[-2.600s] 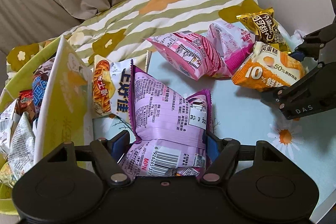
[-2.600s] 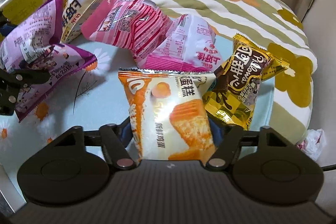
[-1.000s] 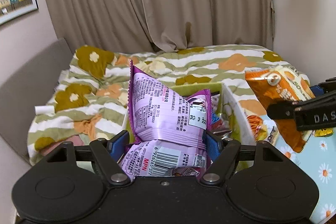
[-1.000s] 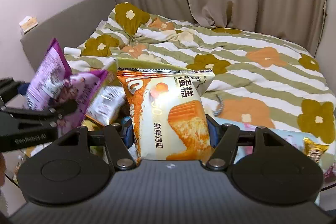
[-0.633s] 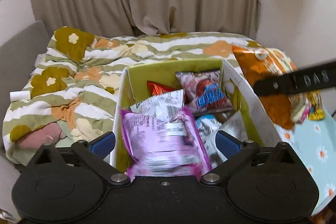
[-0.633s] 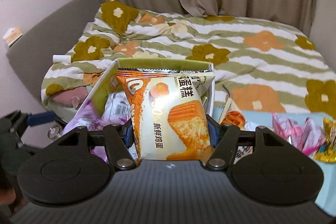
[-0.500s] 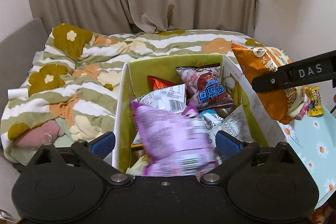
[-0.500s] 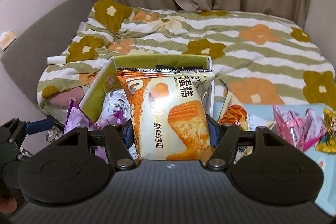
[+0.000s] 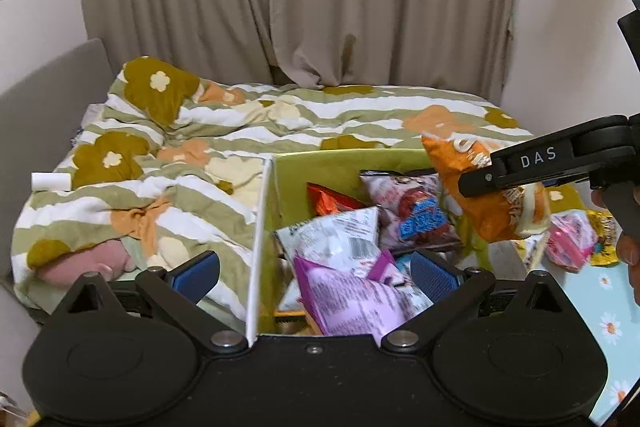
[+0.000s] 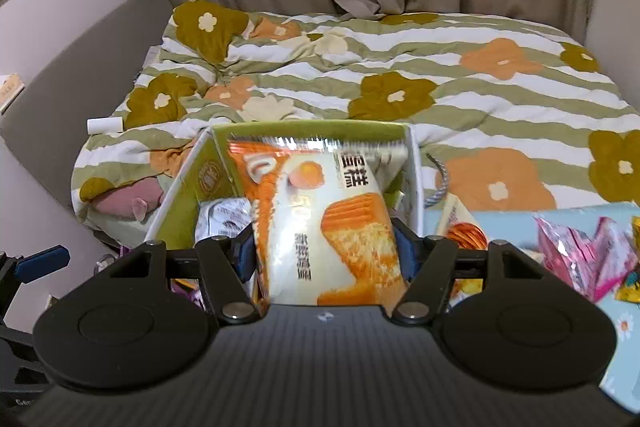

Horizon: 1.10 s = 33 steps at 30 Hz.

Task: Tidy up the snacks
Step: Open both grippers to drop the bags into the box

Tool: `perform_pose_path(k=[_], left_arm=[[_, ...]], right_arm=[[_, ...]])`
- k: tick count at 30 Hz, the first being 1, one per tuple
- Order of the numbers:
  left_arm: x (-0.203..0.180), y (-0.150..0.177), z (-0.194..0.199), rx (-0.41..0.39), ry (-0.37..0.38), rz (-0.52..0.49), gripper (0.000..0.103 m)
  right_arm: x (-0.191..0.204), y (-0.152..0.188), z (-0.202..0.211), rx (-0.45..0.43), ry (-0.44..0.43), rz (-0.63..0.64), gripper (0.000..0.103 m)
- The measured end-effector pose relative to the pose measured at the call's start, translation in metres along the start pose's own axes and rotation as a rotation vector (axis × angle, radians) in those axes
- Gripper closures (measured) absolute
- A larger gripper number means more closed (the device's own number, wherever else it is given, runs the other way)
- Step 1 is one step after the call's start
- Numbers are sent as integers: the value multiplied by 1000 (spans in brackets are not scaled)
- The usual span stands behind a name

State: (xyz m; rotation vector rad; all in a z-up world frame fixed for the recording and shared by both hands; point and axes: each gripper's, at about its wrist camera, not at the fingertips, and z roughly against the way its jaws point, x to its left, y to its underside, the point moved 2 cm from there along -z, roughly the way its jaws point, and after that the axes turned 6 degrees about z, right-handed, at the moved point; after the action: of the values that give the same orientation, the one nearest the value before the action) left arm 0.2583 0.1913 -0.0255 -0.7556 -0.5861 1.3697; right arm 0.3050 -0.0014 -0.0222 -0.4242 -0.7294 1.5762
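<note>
A green cardboard box (image 9: 304, 171) with white outer walls holds several snack packets. A purple packet (image 9: 352, 295) lies on top of them, just under my left gripper (image 9: 316, 273), which is open and empty above the box's near edge. My right gripper (image 10: 324, 259) is shut on an orange and white egg-cake packet (image 10: 320, 219), held over the box (image 10: 188, 203). The packet (image 9: 484, 195) and the right gripper's finger (image 9: 544, 163) also show in the left wrist view, above the box's right side.
The box stands at the left end of a pale blue daisy-print table (image 9: 600, 307). Pink packets (image 10: 588, 255) and a gold packet (image 9: 604, 231) lie on the table to the right. A bed with a flowered quilt (image 10: 400, 75) and curtains lie behind.
My left gripper opened and dropped the purple packet into the box. My right gripper carried the orange packet leftward over the box; the packet now looks tilted and blurred.
</note>
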Motion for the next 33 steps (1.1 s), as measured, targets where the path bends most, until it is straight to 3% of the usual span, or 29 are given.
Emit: perform_pose_path(k=[3, 4, 5, 10, 16, 26, 33], left_arm=[[3, -4, -5, 4, -10, 19, 0], [3, -4, -7, 9, -12, 20, 0], [3, -3, -9, 14, -15, 18, 0], [2, 0, -12, 28, -32, 10, 0], [1, 2, -8, 27, -35, 12, 0], [-7, 1, 24, -38, -30, -7, 0], [-23, 2, 45, -58, 17, -36, 0]], right_arm=[[2, -5, -12, -2, -26, -4, 20], [1, -5, -15, -8, -37, -15, 15], [1, -5, -18, -8, -44, -29, 0], [-6, 3, -21, -14, -73, -70, 0], [-7, 13, -12, -42, -33, -50, 0], [-7, 21, 28, -96, -31, -46, 0], [-8, 35, 70, -132, 15, -51, 0]])
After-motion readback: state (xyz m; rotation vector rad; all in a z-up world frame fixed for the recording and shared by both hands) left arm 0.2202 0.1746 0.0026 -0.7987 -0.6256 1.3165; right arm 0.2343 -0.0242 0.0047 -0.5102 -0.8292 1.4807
